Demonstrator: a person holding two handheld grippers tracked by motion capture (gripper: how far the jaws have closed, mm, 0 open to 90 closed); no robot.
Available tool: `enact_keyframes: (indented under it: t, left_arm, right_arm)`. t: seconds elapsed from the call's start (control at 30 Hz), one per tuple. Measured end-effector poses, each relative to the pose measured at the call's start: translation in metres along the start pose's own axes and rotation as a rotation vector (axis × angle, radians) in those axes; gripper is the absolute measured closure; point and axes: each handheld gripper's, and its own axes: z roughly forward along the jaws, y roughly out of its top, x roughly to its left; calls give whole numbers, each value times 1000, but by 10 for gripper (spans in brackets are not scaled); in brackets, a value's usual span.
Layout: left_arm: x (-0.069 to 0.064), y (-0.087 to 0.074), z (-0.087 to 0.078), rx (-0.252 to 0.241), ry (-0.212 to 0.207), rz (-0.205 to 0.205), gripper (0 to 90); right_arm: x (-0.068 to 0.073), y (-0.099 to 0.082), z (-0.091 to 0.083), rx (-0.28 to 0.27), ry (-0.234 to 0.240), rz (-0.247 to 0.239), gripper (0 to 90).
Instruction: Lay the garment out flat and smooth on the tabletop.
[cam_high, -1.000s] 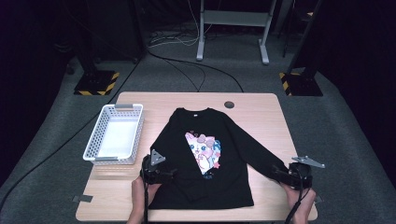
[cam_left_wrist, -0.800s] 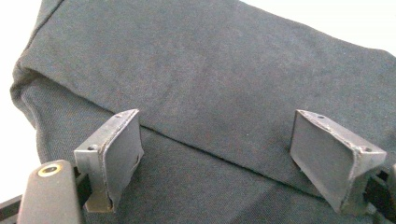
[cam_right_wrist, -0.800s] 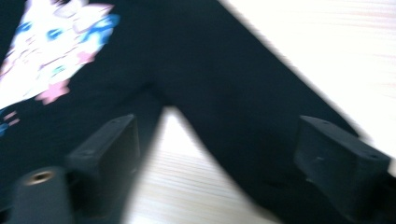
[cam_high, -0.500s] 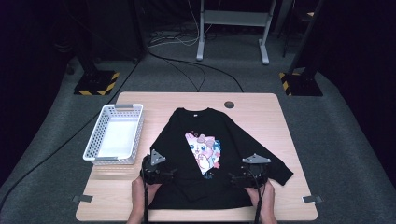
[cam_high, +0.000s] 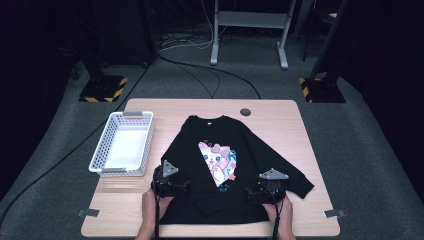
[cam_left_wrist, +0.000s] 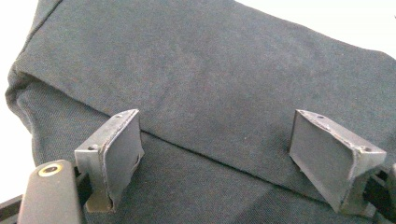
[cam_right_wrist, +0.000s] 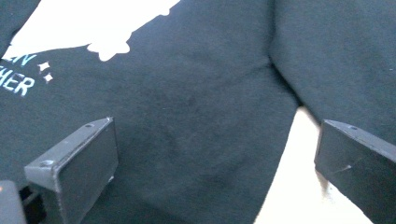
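Nearest to me, my two hands come in over the table's (cam_high: 300, 125) near edge, one at each lower corner of the black sweatshirt (cam_high: 235, 145), which I take as my landmark.

My left gripper (cam_high: 170, 186) sits at the sweatshirt's lower left edge, where a sleeve is folded in over the body. In the left gripper view its jaws stand wide apart over dark woven cloth (cam_left_wrist: 224, 79), with the folded sleeve's edge running as a slanting line between them; they grip nothing.

My right gripper (cam_high: 265, 192) is at the sweatshirt's lower right, near where the other sleeve leaves the body. Its jaws have just been opening and stand spread wide. In the right gripper view the cloth (cam_right_wrist: 196, 107) lies under and between them, not pinched, and a wedge of pale table (cam_right_wrist: 294, 186) shows in the gap between body and sleeve.

The sweatshirt lies flat, front up, in the middle of the table, collar away from me. Its chest carries a pink, white and blue cartoon print (cam_high: 218, 159) with small pale lettering beneath. The right sleeve (cam_high: 290, 172) runs out slantwise toward the right edge.

Left of the sweatshirt, just beside it, is a white mesh basket (cam_high: 100, 155). Beyond its collar, to the right, a small dark round disc (cam_high: 245, 112) is set in the tabletop.
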Motion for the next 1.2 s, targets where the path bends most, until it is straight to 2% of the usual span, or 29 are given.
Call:
enact_keyframes:
  t: [0.17, 0.43, 0.6, 0.77, 0.93, 1.0, 1.07, 1.2]
  left_arm:
    - [-9, 6, 6, -1, 4, 1, 171]
    - [-33, 20, 22, -4, -10, 19, 174]
    - [-48, 28, 31, -5, -8, 27, 174]
    - [-61, 33, 35, -8, 10, 28, 174]
    - [-65, 32, 34, -17, 57, 53, 156]
    - [-66, 32, 32, -11, 66, 44, 155]
    - [-65, 31, 29, -1, 69, 18, 150]
    - [-67, 29, 19, 1, 62, -65, 145]
  right_arm:
    - [-9, -2, -2, 0, -16, 17, 0]
    - [-40, -11, -12, -2, -53, 54, 0]
    - [-58, -17, -19, -4, -55, 59, 0]
    - [-70, -21, -23, -7, -68, 68, 7]
    - [-72, -21, -23, -7, -72, 77, 8]
    - [-72, -21, -23, -7, -70, 77, 8]
    - [-72, -21, -23, -7, -70, 77, 7]
    - [-73, -21, -23, -9, -69, 76, 7]
